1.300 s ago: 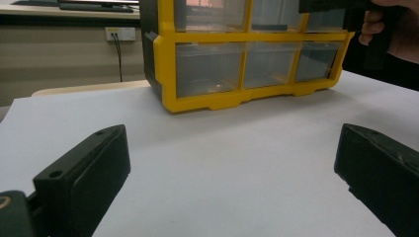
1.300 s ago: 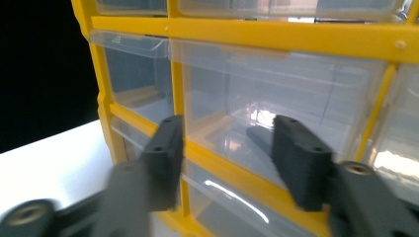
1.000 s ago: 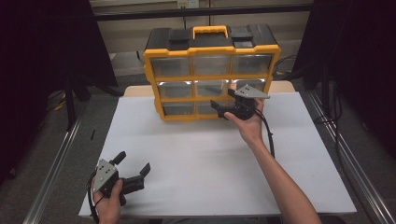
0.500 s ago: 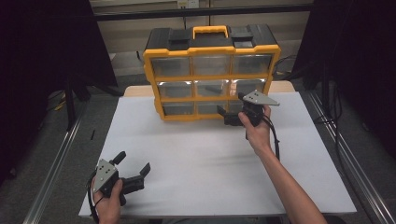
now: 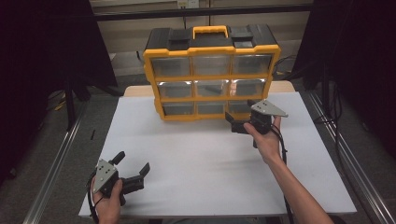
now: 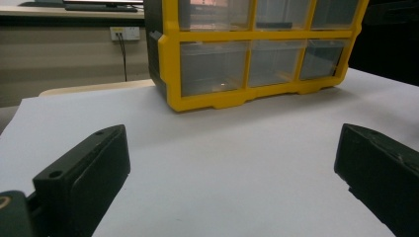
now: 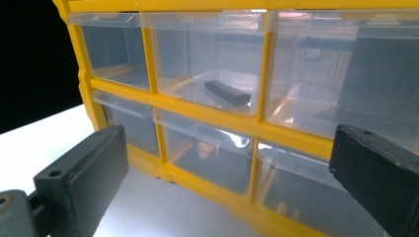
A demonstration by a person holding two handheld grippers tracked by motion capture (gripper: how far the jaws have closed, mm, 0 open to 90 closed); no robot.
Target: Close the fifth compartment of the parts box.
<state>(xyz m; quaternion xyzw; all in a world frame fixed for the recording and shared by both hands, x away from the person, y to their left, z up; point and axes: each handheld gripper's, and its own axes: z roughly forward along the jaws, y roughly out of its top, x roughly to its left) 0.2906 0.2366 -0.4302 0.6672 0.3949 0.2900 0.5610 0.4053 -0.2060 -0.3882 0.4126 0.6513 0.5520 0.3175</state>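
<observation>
**Both grippers open, the right one at the drawer cabinet**

At the near left of the table [image 5: 196, 158] we see the left gripper [image 5: 135, 169] in the person's left hand [image 5: 108, 205], low over the white top; its jaws stand wide apart with nothing between them, and its own view looks across bare table toward the cabinet. Further right and farther back stands the yellow cabinet [image 5: 212, 49] of clear drawers, three rows of three; the middle drawer [image 7: 210, 64] holds a small black block [image 7: 227, 92], lying flat. At the cabinet's lower right corner we find the right gripper [image 5: 238, 122] in the right hand [image 5: 267, 142], just in front of the bottom drawers; its jaws have just been opening and now gape wide, empty, framing the drawer fronts.
</observation>
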